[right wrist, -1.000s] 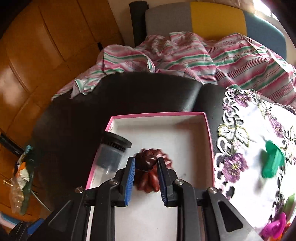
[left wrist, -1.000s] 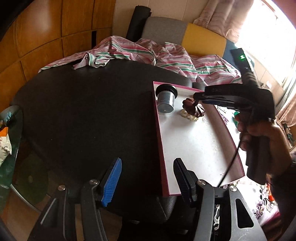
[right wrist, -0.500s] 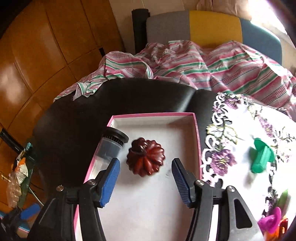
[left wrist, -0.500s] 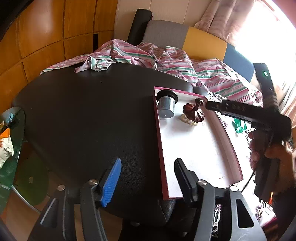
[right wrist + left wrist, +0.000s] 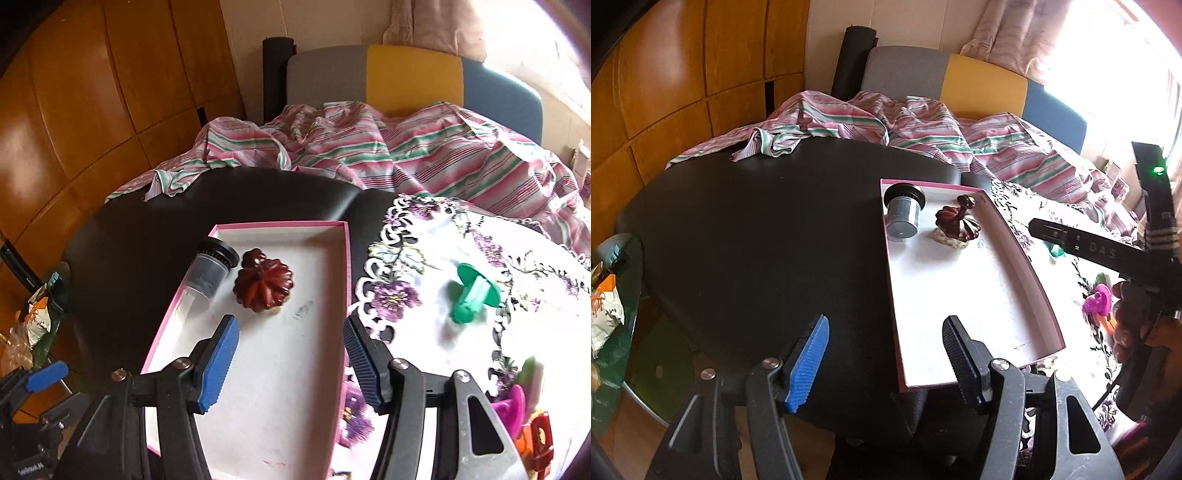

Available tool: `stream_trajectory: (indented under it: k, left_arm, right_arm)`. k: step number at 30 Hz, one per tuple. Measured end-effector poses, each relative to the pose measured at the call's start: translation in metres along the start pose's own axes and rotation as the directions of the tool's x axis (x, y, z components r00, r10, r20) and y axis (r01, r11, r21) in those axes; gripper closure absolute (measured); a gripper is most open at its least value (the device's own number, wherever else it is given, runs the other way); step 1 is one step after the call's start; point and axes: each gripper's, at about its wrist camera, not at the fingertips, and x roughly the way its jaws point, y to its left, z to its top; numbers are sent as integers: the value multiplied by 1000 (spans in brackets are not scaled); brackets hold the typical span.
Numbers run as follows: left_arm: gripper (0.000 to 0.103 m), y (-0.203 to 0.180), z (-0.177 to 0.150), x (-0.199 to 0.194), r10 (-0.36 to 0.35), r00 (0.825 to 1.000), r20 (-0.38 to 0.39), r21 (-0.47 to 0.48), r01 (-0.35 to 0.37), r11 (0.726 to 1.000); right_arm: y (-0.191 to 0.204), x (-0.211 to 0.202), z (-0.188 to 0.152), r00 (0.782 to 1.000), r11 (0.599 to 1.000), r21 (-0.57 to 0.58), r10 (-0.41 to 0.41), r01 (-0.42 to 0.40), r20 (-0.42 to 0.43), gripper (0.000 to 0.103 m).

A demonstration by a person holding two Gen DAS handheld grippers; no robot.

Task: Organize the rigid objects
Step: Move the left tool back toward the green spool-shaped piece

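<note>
- Nearest to the right wrist camera, the right gripper (image 5: 291,354) is seen with its jaws apart and nothing between them; the jaws have just been opening, and its blue pads (image 5: 218,363) are held above the near part of the pink-edged box (image 5: 347,295).
- In the left wrist view, the left gripper (image 5: 882,363) is also held apart and empty, over the black table (image 5: 757,240) at the near corner of the box; its jaws have just been opening a little.
- A little farther, inside the box, the dark red fluted mould (image 5: 264,288) is placed just beside the grey cylinder with black cap (image 5: 212,271), near the far left corner.
- The release step is judged as done; the next piece is probably to be fetched from the embroidered cloth (image 5: 480,332).
- On this cloth the green plastic piece (image 5: 474,293) is seen farther away, and the pink piece (image 5: 511,406) is near the right edge.
- For a good pick, the jaws should be kept wide, the gripper should be brought down straight over the piece, and the pads should be closed on its narrow middle, so that the cloth is not caught.
- Farthest, a striped fabric (image 5: 369,155) is lying across the back.
</note>
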Motion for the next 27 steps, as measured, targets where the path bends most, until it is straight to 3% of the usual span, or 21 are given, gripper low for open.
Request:
stream_trajectory:
  k: [9, 11, 16, 22, 25, 27]
  left_arm:
    - [36, -20, 0, 0, -1, 1000, -5, 60, 1, 998]
    - [36, -26, 1, 0, -2, 1000, -5, 81, 2, 997]
    - [36, -40, 2, 1, -15, 1000, -10, 112, 16, 994]
    - [34, -58, 4, 8, -33, 999, -34, 137, 37, 990]
    - [34, -72, 5, 11, -41, 998, -41, 167, 48, 985]
    - [34, -82, 5, 12, -45, 998, -39, 193, 51, 980]
  right_arm:
    - [-46, -33, -12, 997, 997, 31, -73, 72, 27, 42]
    - [-61, -40, -13, 995, 995, 45, -92, 90, 30, 35]
    - [-114, -60, -20, 981, 977, 100, -192, 188, 37, 35]
    - [-187, -74, -38, 945, 917, 259, -324, 303, 38, 34]
    - [-222, -77, -50, 936, 866, 386, -351, 317, 20, 34]
    - [-240, -83, -54, 944, 836, 470, -329, 283, 17, 34]
